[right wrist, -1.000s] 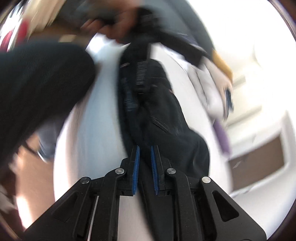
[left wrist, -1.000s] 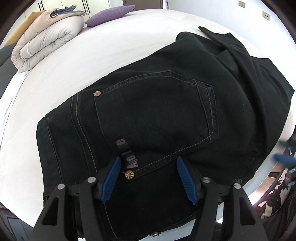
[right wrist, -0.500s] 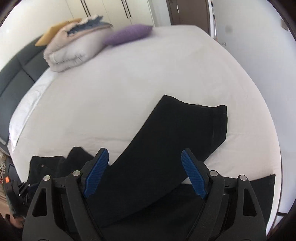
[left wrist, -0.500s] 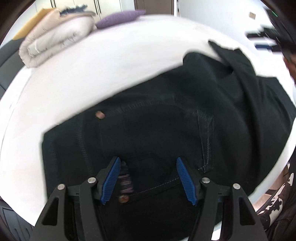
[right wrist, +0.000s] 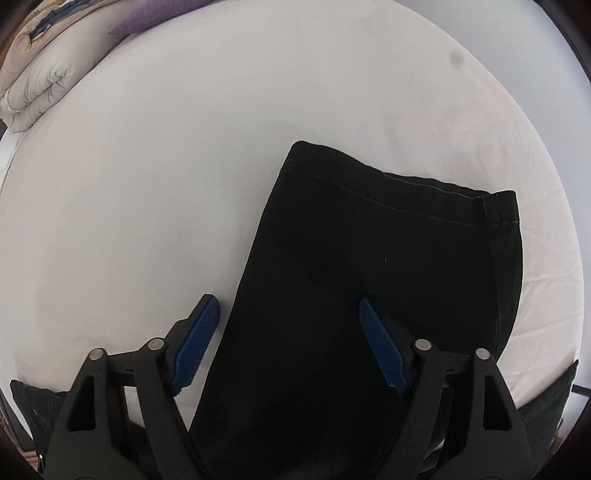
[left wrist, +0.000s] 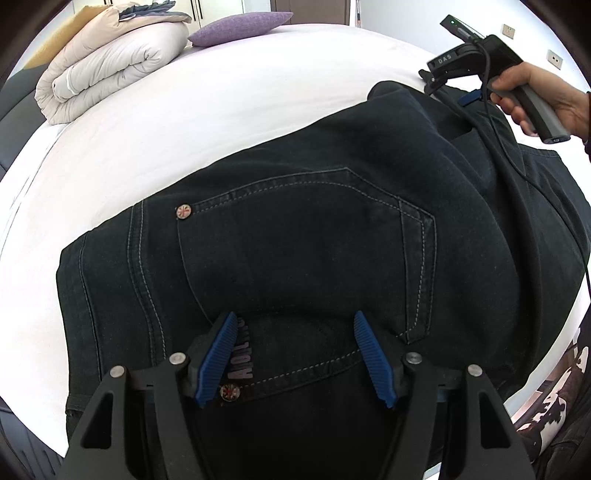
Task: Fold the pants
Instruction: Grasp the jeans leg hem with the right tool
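Note:
Black jeans (left wrist: 314,240) lie on the white bed (left wrist: 221,92), seat side up, with a stitched back pocket (left wrist: 295,258). My left gripper (left wrist: 293,317) stands open just over the pocket's lower edge, its blue pads apart and nothing pinched. One folded-over leg (right wrist: 369,258) lies flat on the sheet, its hem (right wrist: 406,184) at the far end. My right gripper (right wrist: 288,301) hovers over that leg. Its jaws are closing but still wide, and the pads do not press the cloth. A hand (left wrist: 535,92) holds the right gripper at the top right of the left wrist view.
A rolled beige duvet (left wrist: 110,62) and a purple pillow (left wrist: 240,24) sit at the bed's far left. White sheet (right wrist: 184,147) spreads beyond the leg. A patterned black-and-white cloth (left wrist: 554,398) shows past the bed's near right edge.
My right gripper was shut on the dark cloth amid blur; it let go, opened, and now hangs over the laid-out leg. It has come into the left view at top right.

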The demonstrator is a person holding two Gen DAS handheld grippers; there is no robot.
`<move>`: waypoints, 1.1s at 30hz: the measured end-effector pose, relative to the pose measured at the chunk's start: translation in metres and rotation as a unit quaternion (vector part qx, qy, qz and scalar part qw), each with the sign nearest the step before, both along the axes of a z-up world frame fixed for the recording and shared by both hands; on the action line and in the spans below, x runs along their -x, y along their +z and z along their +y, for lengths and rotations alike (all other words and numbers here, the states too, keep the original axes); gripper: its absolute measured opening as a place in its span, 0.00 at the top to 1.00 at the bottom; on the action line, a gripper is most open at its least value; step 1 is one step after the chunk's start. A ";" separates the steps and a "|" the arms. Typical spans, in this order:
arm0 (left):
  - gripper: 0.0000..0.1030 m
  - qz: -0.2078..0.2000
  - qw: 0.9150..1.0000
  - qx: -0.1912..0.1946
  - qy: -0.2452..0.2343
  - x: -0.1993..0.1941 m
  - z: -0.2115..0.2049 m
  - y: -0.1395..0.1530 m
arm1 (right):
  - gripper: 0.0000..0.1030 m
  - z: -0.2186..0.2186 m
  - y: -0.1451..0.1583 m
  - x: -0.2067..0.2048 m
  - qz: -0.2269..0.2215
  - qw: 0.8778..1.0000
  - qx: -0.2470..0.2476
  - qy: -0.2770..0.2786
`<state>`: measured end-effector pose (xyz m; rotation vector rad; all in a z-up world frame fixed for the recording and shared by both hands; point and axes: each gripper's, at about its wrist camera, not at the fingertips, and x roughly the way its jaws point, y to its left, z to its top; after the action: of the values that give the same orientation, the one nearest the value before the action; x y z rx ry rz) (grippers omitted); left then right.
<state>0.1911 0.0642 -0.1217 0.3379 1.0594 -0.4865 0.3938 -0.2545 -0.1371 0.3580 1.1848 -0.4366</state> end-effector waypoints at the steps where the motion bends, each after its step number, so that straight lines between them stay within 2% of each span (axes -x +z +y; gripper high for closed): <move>1: 0.34 -0.001 1.000 0.000 0.000 0.002 0.003 0.001 | 0.56 -0.001 0.002 0.001 -0.007 1.000 -0.002 0.002; 2: 0.34 -0.001 1.000 0.000 0.001 0.003 0.006 0.001 | 0.70 -0.003 0.004 0.002 -0.012 1.000 -0.007 0.004; 3: 0.34 -0.001 1.000 0.000 0.002 0.003 0.006 0.002 | 0.77 -0.007 0.007 0.004 -0.017 1.000 -0.017 0.005; 4: 0.34 -0.002 1.000 -0.001 0.002 0.002 0.007 0.001 | 0.90 -0.012 0.010 0.008 -0.026 0.999 -0.034 0.001; 5: 0.34 -0.002 1.000 -0.001 0.003 0.002 0.007 0.002 | 0.95 -0.019 0.016 0.016 -0.039 0.998 -0.051 -0.005; 8: 0.34 -0.001 1.000 -0.003 0.005 0.002 0.004 0.001 | 0.97 -0.037 0.042 0.046 -0.087 0.994 -0.062 -0.010; 11: 0.34 0.000 1.000 -0.004 0.006 0.000 0.001 0.000 | 0.97 -0.055 0.073 0.103 -0.153 0.985 -0.083 -0.022; 13: 0.34 0.001 1.000 -0.005 0.006 0.000 0.000 0.000 | 0.98 -0.072 0.093 0.154 -0.200 0.975 -0.088 -0.038; 14: 0.34 0.003 1.000 -0.005 0.006 -0.001 0.000 0.000 | 0.98 -0.082 0.102 0.173 -0.213 0.972 -0.086 -0.048; 18: 0.34 0.008 1.000 -0.009 0.007 -0.003 -0.002 0.000 | 0.99 -0.105 0.114 0.296 -0.254 0.954 -0.098 -0.123; 20: 0.34 0.012 1.000 -0.011 0.009 -0.005 -0.003 0.000 | 0.99 -0.110 0.107 0.353 -0.257 0.947 -0.105 -0.162; 23: 0.33 0.017 1.000 -0.015 0.013 -0.008 -0.005 0.001 | 0.99 -0.118 0.077 0.418 -0.271 0.931 -0.133 -0.207; 24: 0.33 0.018 1.000 -0.016 0.015 -0.009 -0.005 0.001 | 0.98 -0.115 0.070 0.427 -0.285 0.923 -0.154 -0.206; 25: 0.33 0.019 1.000 -0.019 0.017 -0.009 -0.006 0.001 | 0.98 -0.118 0.061 0.432 -0.305 0.911 -0.189 -0.203; 27: 0.33 0.020 0.999 -0.024 0.020 -0.010 -0.008 0.001 | 0.97 -0.125 0.043 0.430 -0.312 0.896 -0.235 -0.211; 28: 0.33 0.020 0.999 -0.026 0.022 -0.011 -0.009 0.001 | 0.95 -0.125 0.036 0.427 -0.312 0.890 -0.258 -0.208; 30: 0.32 0.020 0.999 -0.030 0.027 -0.011 -0.011 0.001 | 0.82 -0.121 0.029 0.404 -0.320 0.881 -0.295 -0.185; 31: 0.32 0.020 0.999 -0.030 0.031 -0.012 -0.011 0.001 | 0.60 -0.117 0.024 0.395 -0.318 0.881 -0.300 -0.179; 32: 0.32 0.020 0.999 -0.030 0.032 -0.012 -0.012 0.001 | 0.45 -0.114 0.017 0.385 -0.316 0.879 -0.309 -0.178; 33: 0.32 0.020 0.999 -0.030 0.033 -0.012 -0.012 0.001 | 0.23 -0.110 0.007 0.369 -0.323 0.869 -0.327 -0.182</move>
<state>0.2035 0.0518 -0.1206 0.3460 1.1213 -0.4041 0.0251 -0.3646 -0.1300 1.2331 0.5612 -0.1870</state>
